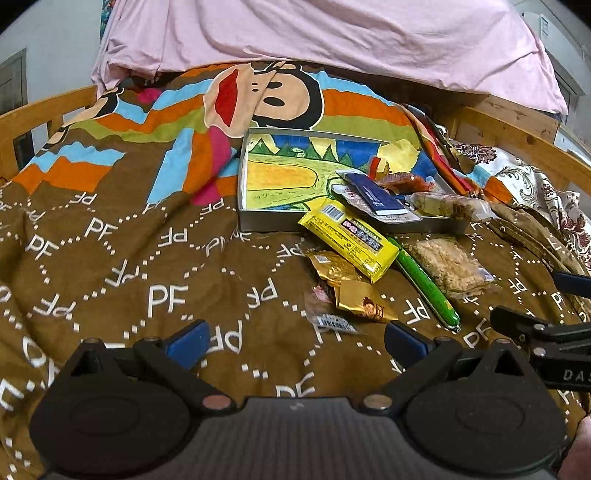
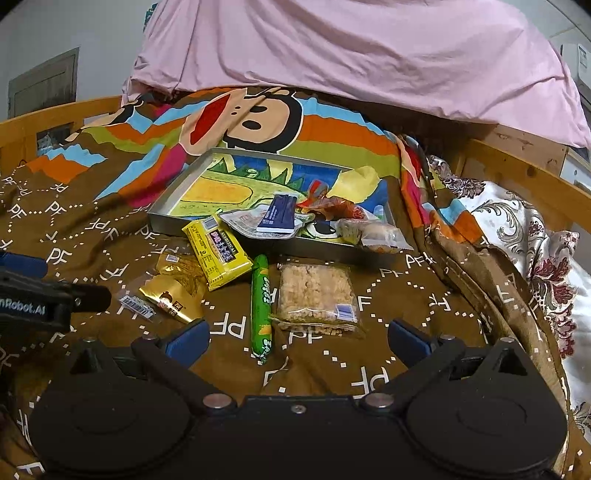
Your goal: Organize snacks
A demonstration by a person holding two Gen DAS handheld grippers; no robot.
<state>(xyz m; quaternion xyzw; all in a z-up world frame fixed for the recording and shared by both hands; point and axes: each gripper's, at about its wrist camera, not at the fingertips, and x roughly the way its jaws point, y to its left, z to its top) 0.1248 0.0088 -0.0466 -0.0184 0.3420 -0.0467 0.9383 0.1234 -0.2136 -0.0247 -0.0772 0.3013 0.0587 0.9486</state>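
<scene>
A shallow metal tray [image 1: 258,218] [image 2: 177,192] with a painted floor lies on the brown quilt. Inside it sit a dark blue packet [image 1: 373,194] [image 2: 279,214], a red wrapper [image 1: 402,181] [image 2: 332,206] and a clear cake packet [image 1: 450,206] [image 2: 373,234]. A yellow bar [image 1: 347,240] [image 2: 218,253] leans over the tray's near edge. On the quilt lie a gold pouch [image 1: 351,291] [image 2: 177,291], a green sausage stick [image 1: 424,284] [image 2: 261,306] and a rice crisp pack [image 1: 452,266] [image 2: 316,295]. My left gripper [image 1: 297,339] and right gripper [image 2: 299,339] both stand open and empty, short of the snacks.
A pink sheet [image 1: 314,33] [image 2: 351,55] drapes over the far side. Wooden bed rails [image 1: 33,118] [image 2: 517,173] run along both sides. A patterned cloth [image 2: 535,251] is bunched at the right. Bare quilt [image 1: 129,258] lies left of the snacks.
</scene>
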